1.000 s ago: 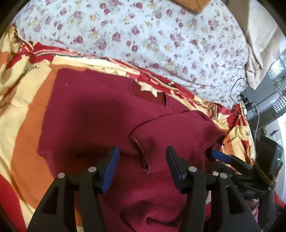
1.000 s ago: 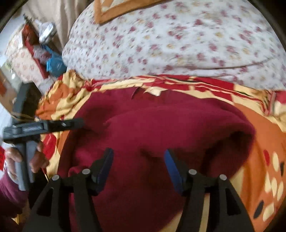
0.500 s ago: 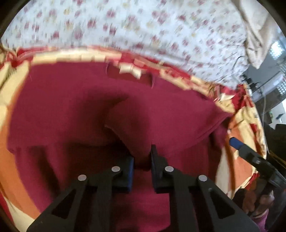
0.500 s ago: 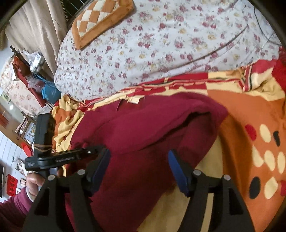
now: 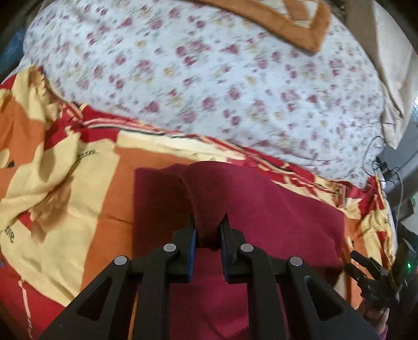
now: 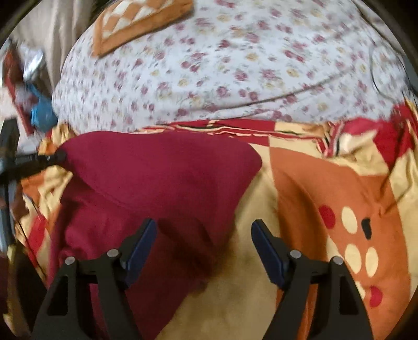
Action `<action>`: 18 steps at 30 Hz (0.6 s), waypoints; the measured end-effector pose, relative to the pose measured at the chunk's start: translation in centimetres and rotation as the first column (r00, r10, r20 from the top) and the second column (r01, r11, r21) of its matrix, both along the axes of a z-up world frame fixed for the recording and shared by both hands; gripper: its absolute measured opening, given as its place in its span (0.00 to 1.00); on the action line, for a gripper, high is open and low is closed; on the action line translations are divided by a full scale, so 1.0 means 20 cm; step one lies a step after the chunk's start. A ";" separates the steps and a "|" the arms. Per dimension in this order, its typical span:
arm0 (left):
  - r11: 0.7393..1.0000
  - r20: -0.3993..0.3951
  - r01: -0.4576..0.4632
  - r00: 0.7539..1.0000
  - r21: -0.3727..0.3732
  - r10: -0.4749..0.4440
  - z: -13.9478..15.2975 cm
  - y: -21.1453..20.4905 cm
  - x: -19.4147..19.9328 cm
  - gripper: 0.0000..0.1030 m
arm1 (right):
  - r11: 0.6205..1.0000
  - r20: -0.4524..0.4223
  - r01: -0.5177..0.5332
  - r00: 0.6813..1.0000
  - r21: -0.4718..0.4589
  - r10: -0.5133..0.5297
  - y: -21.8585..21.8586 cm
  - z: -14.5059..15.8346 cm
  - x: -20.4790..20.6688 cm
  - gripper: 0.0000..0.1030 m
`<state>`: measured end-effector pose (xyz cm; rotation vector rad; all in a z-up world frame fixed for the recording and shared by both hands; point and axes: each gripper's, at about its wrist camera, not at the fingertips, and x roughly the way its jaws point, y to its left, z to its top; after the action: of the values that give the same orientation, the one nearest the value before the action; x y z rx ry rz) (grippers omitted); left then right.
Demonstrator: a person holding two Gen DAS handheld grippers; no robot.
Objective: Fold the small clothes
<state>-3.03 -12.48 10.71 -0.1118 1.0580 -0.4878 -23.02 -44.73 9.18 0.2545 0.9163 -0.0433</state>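
— What has changed since half a second ago?

— In the left wrist view the left gripper [image 5: 207,230] was already pinched on a bunch of the maroon garment [image 5: 261,209] and it still is, jaws clamped on the cloth at the bottom centre of the frame. But the cloth has been carried over: a second ago the garment spread across most of the frame with its neck opening showing; now the neck opening is out of sight and a folded layer lies across the middle, with orange and cream blanket [image 5: 65,183] bared at the left.

— And the other side?

— In the right wrist view the right gripper [image 6: 203,248] has its jaws wide apart, as before, holding nothing. Its left finger sits over the garment [image 6: 156,183]; its right finger hangs over bare blanket [image 6: 326,183]. The garment's right edge has drawn back toward frame centre.

— Which way does the garment run?

— In the right wrist view its long axis goes from bottom centre up to the left middle, where the left gripper [image 6: 56,157] pinches a corner. Motion blur softens the edges, so the hem line is only probably a curved seam.

— Farther back?

— Beyond the blanket's red striped border lies the floral quilt [image 5: 222,78], and at the top a checked orange cushion [image 6: 135,23]. In the left view's lower right corner the right gripper [image 5: 371,274] shows dimly.
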 end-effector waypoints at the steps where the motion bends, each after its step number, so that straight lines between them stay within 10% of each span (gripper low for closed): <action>1: 1.000 -0.006 -0.006 1.000 0.002 0.006 -0.01 0.01 0.01 0.04 | 1.000 0.008 -0.018 1.000 -0.024 0.018 0.03 0.00 0.01 0.75; 6: 1.000 -0.030 -0.023 0.999 -0.012 0.023 -0.04 0.05 0.02 0.04 | 0.983 -0.050 -0.128 0.991 -0.129 0.123 0.18 -0.03 0.06 0.57; 12: 0.998 -0.069 -0.037 0.997 0.045 0.040 -0.15 0.09 -0.01 0.04 | 0.995 -0.013 -0.050 0.999 0.085 0.052 0.05 -0.06 0.05 0.58; 18: 0.998 -0.117 -0.057 0.991 0.026 0.060 -0.22 0.13 0.01 0.05 | 0.991 -0.172 -0.125 0.977 0.042 0.130 0.08 -0.18 0.03 0.39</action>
<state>-2.82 -9.81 6.23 -0.1521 1.1720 -0.4199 -22.45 -43.20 5.52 0.2229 1.1063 0.0685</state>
